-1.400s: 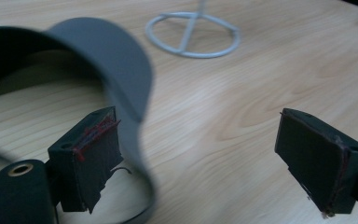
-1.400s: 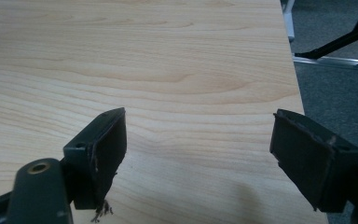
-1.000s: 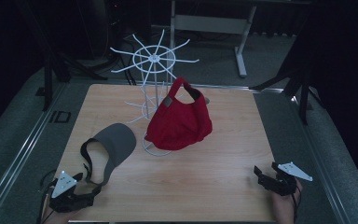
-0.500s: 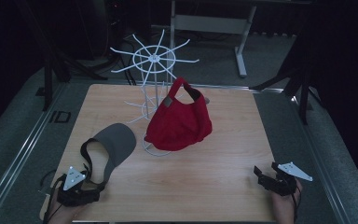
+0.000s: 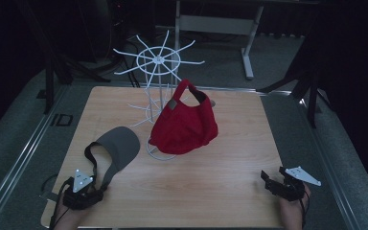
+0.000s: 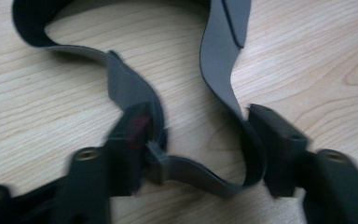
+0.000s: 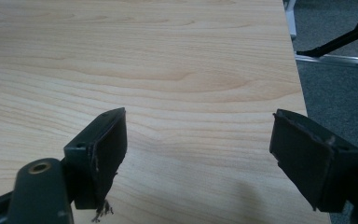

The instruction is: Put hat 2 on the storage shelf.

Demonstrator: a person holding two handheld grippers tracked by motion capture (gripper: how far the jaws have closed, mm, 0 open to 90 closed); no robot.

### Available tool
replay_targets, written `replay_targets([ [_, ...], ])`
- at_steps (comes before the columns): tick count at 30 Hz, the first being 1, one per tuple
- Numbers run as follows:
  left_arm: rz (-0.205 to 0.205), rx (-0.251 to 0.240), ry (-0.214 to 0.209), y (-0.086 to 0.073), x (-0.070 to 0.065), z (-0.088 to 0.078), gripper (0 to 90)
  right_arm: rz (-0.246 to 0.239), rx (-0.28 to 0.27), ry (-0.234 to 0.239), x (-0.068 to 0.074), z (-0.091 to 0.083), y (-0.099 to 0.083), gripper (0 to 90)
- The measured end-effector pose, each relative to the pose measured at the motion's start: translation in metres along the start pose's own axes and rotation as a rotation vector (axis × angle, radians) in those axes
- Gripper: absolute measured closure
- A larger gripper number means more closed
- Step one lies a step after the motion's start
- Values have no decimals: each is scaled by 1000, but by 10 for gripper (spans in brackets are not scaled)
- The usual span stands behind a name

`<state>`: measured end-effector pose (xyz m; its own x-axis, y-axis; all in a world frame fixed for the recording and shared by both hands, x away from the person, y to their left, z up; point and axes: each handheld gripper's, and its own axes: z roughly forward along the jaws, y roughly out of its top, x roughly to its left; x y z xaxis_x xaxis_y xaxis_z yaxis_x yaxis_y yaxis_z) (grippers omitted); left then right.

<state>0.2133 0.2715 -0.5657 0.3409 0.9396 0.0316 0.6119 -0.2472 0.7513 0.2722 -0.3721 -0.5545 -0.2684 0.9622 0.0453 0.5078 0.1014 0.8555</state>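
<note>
Down at the near left of the wooden table (image 5: pixel 230 163), a grey visor (image 5: pixel 117 146): stiff curved brim, matte, with a thin flexible strap (image 6: pixel 214 65) looping back toward the near edge. Strap band flat and rubbery-looking, bent into an S-shaped fold on the pale wood grain. Left gripper (image 6: pixel 200 149) low over that fold, black blocky jaws just closing, with the strap loop between them; left pad touching a joint in the band, right pad against the outer curve of the loop. Whether the pads truly pinch, hard to tell from the blur.

Farther in, toward the table's middle, a red cap (image 5: pixel 184 127) of soft cloth, slumped and rounded, hanging on a white wire rack (image 5: pixel 158 62) with thin spokes fanning out at the top and a ring base on the wood.

At the near right corner, right gripper (image 5: pixel 280 184) resting low, jaws spread wide over bare wood, nothing between; rubber pad on one jaw frayed at its lower edge. Beyond the table, grey carpeted floor (image 5: pixel 287 57).
</note>
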Motion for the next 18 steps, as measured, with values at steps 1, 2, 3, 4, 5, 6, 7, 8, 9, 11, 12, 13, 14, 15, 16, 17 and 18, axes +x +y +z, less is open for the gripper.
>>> replay_targets([
  [1,-1,-2,1,0,0,0,524,0,0,0,0,0,0,188],
  [2,-1,-2,1,0,0,0,564,-1,0,0,0,0,0,188],
  [3,-7,-3,4,0,0,-1,564,-1,0,0,0,0,0,188],
  [4,-15,-3,3,0,1,-1,620,-1,0,-1,0,0,0,188],
  [5,-20,-2,9,0,1,-1,705,0,0,-1,0,0,0,188],
  [6,-20,-5,14,-1,1,-1,746,0,0,-2,0,0,0,188],
  [7,-20,-5,14,-1,1,-1,786,0,0,-2,0,0,0,188],
  [8,-18,-9,18,-1,1,-1,818,0,0,-1,0,0,0,188],
  [9,-18,-9,22,-1,1,-2,818,0,0,-1,0,0,0,188],
  [11,-7,-26,39,1,0,-5,837,2,-1,1,0,0,0,188],
  [12,5,-43,58,3,-1,-7,841,2,-2,1,0,0,0,188],
  [13,9,-53,64,4,-1,-9,844,4,-2,2,-1,0,0,189],
  [14,11,-70,69,6,-1,-12,845,5,-2,2,-1,0,0,188],
  [15,11,-70,69,6,-1,-12,846,5,-2,2,-1,0,0,188],
  [16,12,-90,71,8,-1,-15,846,5,-4,2,-1,0,0,189],
  [17,24,-104,76,11,0,-17,847,3,-2,3,-1,0,0,189],
  [18,26,-118,71,13,0,-19,848,3,-1,3,-1,0,0,189],
])
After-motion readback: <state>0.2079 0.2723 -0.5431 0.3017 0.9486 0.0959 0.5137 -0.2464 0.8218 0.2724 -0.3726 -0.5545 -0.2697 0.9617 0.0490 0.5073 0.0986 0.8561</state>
